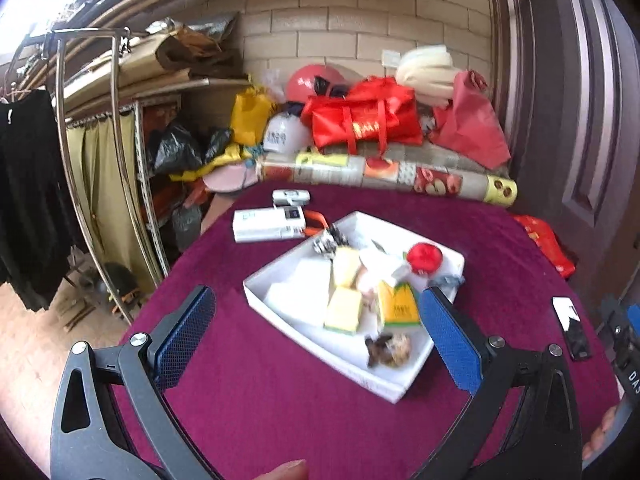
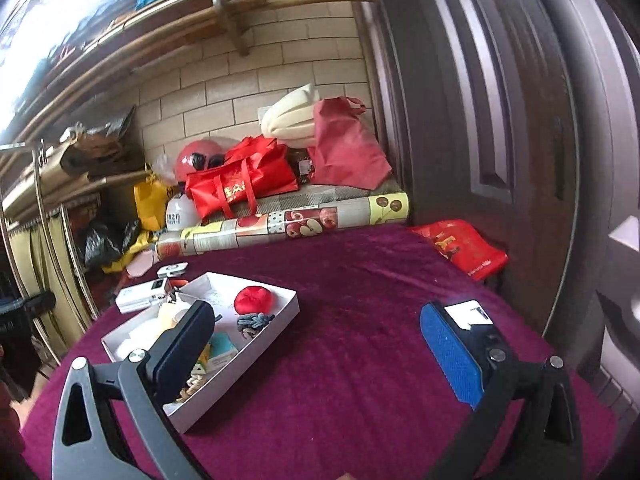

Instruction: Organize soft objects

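Blue pads face each other across a wide gap on our left hand-held gripper (image 1: 316, 320), spread and holding nothing; our right hand-held gripper (image 2: 316, 336) is spread and empty too. Ahead of the left one, just beyond its fingertips, sits the white tray (image 1: 280, 302) on the purple counter (image 1: 248, 400), turned corner-on to us. The soft things already lie in it: yellow sponges (image 1: 343, 311), a red cushion (image 1: 425, 257), a grey knotted cord (image 2: 254, 322). From the right gripper the tray lies off to the left, partly behind its left finger. We judge the left hand nearer and better lined up; nothing soft shows loose on the counter.
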A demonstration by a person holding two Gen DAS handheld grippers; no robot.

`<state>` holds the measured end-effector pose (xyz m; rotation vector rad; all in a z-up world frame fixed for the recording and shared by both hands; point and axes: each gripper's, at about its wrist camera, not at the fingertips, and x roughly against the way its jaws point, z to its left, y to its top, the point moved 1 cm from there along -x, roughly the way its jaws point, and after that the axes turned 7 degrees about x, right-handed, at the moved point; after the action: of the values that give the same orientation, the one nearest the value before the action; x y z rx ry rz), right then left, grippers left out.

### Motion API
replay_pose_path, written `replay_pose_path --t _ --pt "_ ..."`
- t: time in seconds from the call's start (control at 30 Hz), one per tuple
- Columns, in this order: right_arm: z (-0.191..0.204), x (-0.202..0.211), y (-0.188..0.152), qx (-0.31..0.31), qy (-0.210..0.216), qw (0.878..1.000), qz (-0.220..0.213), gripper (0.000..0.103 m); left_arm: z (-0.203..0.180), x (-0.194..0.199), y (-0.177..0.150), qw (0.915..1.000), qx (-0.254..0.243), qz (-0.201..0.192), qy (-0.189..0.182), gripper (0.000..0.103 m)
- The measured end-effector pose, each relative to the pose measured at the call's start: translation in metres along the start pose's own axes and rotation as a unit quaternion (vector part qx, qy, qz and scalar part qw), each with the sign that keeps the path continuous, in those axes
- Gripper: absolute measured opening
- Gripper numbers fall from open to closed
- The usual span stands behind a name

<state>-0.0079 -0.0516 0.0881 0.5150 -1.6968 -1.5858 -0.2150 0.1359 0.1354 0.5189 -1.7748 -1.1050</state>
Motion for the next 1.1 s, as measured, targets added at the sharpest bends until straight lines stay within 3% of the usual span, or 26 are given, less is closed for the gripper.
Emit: replay_pose_path --t 0.2,0.27,0.33,0.63,1.1 --pt "0.006 0.043 -0.003 0.019 0.003 0.999 -0.049 0.103 -0.024 0.025 -0.016 0.9971 -0.062 -0.029 0.033 0.103" --pt "0.006 0.05 -0.005 0.019 -0.012 0.998 -0.06 0.103 -0.028 0.028 -0.018 0.9979 -0.058 -0.022 0.019 0.103" --pt "0.003 0.048 -0.007 0.013 -0.006 0.998 -0.054 0.103 -0.028 0.028 -0.018 0.9987 -0.048 -0.014 0.008 0.103" --pt "-0.009 0.044 -0.013 -0.029 0.005 0.999 -0.038 0.103 -0.03 0.022 -0.021 0.9983 -0.049 -0.004 0.031 0.103" --pt "-0.014 0.036 -0.019 -0.034 -0.007 0.999 -0.004 0.103 -0.032 0.016 -0.024 0.9981 -0.054 0.007 0.029 0.103"
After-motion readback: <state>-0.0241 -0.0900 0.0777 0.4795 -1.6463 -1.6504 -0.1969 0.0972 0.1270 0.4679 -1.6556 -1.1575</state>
